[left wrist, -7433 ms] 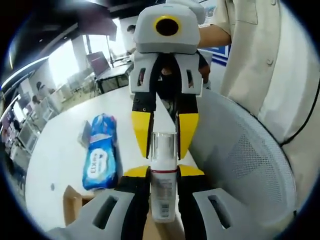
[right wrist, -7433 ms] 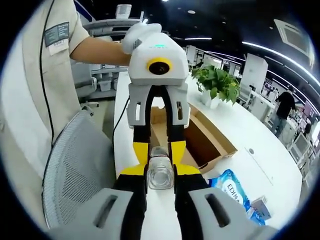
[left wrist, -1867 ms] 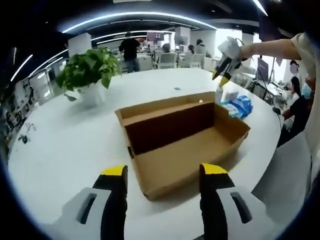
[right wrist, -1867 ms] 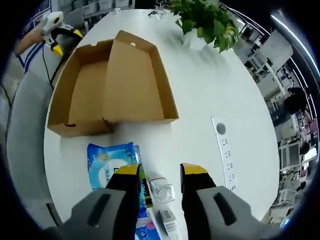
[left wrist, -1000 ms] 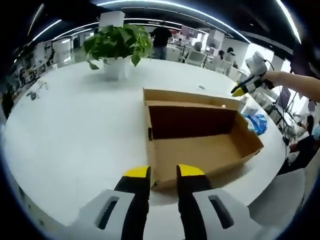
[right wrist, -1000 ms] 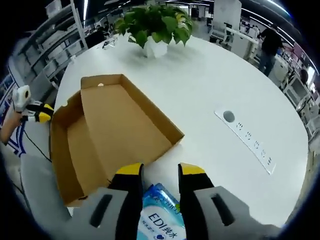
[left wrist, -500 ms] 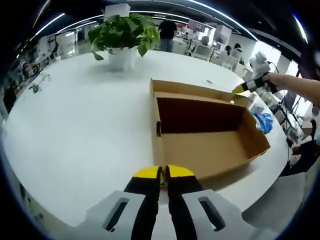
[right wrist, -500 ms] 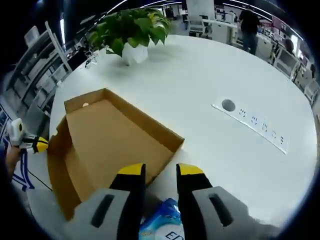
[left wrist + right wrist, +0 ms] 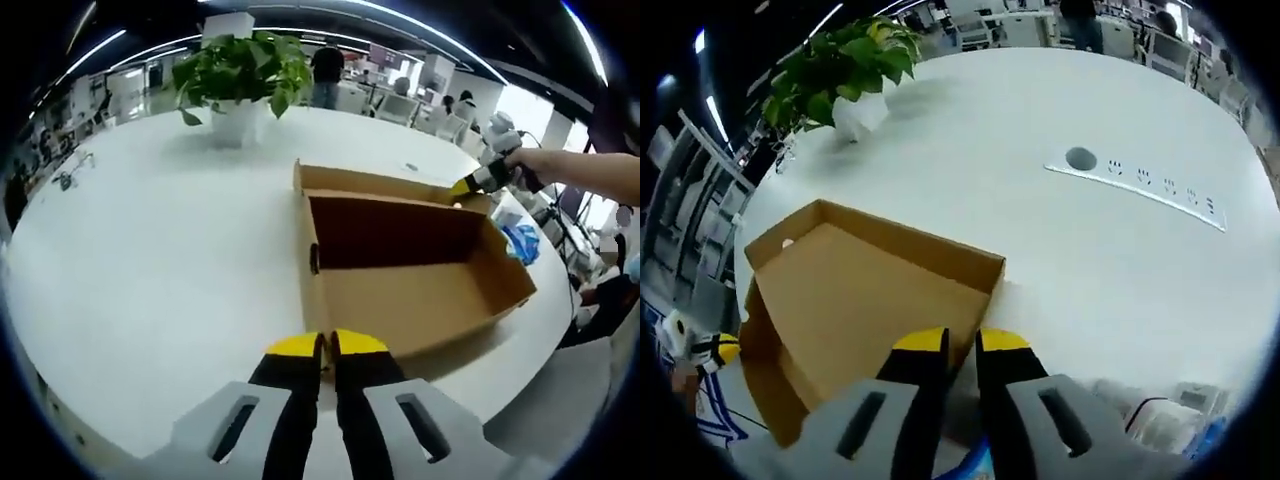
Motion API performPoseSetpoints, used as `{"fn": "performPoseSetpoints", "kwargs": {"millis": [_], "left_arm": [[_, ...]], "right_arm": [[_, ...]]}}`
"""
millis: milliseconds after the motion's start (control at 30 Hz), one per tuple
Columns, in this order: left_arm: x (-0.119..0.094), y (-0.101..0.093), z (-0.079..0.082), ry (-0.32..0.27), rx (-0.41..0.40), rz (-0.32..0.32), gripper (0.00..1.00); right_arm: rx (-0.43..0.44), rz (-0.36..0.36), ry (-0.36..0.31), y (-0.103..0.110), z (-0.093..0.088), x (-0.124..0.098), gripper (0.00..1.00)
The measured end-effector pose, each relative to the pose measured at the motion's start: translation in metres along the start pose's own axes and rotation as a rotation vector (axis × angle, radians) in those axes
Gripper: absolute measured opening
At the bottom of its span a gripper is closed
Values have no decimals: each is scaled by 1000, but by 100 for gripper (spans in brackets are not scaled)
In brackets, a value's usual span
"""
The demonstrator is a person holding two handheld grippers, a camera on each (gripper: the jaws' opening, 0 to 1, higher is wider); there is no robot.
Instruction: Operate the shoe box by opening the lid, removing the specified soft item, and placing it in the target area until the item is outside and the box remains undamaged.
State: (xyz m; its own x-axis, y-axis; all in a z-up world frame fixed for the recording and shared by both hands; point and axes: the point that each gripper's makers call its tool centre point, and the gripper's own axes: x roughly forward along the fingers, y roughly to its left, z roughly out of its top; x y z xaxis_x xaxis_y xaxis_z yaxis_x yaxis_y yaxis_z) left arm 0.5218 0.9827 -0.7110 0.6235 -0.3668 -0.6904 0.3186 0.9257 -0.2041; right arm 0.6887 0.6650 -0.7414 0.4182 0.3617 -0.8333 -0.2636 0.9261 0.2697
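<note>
Shoebox lies open-topped, long axis running away rightward from the closed, empty left tongs; right tongs nearly closed.

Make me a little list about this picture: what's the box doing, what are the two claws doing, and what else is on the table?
box: brown cardboard shoe box, lid open, nothing visible inside
table: white, round
left claw: left claw shut, low at the box's near corner; gripping the edge or not, cannot tell
right claw: right claw nearly shut, above the box's lid
plant: green plant in a white pot beyond the box
blue pack: blue pack past the box's right end
sockets: power strip set into the tabletop
</note>
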Motion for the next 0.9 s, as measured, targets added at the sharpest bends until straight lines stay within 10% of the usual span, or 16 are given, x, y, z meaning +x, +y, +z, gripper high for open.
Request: {"fn": "performPoseSetpoints", "kwargs": {"millis": [900], "left_arm": [[1, 0, 0, -1, 26, -7, 1]], "right_arm": [[-81, -25, -129, 10, 27, -42, 3]]}}
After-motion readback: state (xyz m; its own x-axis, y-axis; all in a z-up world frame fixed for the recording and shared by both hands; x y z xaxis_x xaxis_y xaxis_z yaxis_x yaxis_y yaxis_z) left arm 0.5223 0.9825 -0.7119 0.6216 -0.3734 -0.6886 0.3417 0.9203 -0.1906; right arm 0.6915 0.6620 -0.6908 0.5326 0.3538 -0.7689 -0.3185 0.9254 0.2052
